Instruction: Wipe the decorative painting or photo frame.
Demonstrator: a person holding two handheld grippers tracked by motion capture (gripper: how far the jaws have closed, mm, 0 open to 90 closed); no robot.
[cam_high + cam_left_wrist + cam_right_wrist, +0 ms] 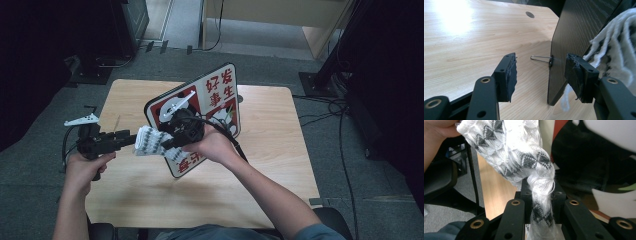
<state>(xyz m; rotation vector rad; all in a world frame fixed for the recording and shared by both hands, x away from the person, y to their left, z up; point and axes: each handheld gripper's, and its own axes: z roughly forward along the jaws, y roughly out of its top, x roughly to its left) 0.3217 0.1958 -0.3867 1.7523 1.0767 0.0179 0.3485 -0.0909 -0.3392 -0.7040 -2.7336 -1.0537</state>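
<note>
A white cloth with a black zigzag pattern (150,142) hangs in the air between my two grippers, above the wooden table (270,150). My right gripper (167,143) is shut on it; the bunched cloth (519,152) is pinched between the jaws of the right gripper (540,195). My left gripper (131,140) points at the cloth's free end from the left. In the left gripper view the left gripper (540,67) is open, nothing is pressed between its pads, and the cloth (614,37) lies just past the right-hand pad.
A red and white sign board (220,95) stands tilted on the table behind the cloth; its dark back (579,30) carries a wire binder clip (540,59). A round cable hole (530,14) sits at the table's far side. Cables (330,107) lie on the floor to the right.
</note>
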